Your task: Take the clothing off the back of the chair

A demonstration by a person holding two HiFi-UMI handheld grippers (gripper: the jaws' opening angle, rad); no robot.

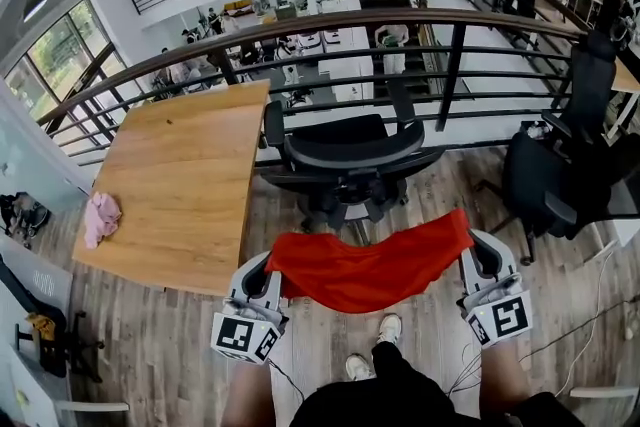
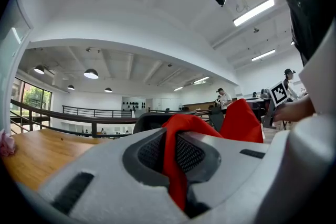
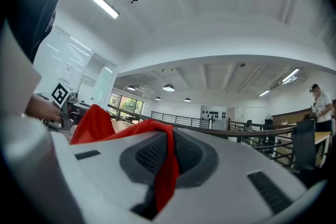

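Clothing hangs clear at six o'clock of the chair, left gripper and right gripper each clamped on a corner, so removal looks done; next, likely, a steady set-down.

Showing soft, matt red cloth in the garment, creasing against dark, dimpled, rubbery pads set in the smooth matt white plastic of the left gripper and right gripper. Showing pale, smooth wood with a faint satin sheen on the table, crumpled soft pink cloth, and grey-brown wood-grain planks on the floor. Showing matt black plastic on the chair and dark painted metal bars under a brown top rail in the railing.
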